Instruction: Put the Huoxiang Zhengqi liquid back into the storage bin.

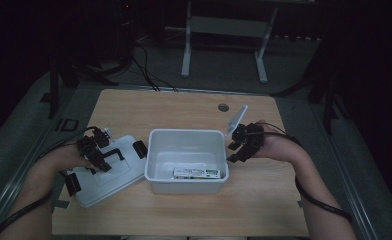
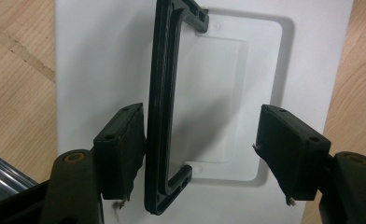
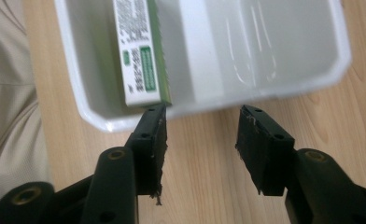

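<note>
The left hand-held gripper (image 2: 200, 154) stands wide open astride the black handle (image 2: 162, 107) of the white lid (image 2: 97, 60), gripping nothing; the lid lies flat on the bench (image 1: 264, 200). Judged light, stiff, slick plastic; the handle is the hold. The right hand-held gripper (image 3: 200, 149) hangs open and empty beside the white tub (image 1: 156, 150). The carton (image 3: 139, 60) inside carries illegible print.
</note>
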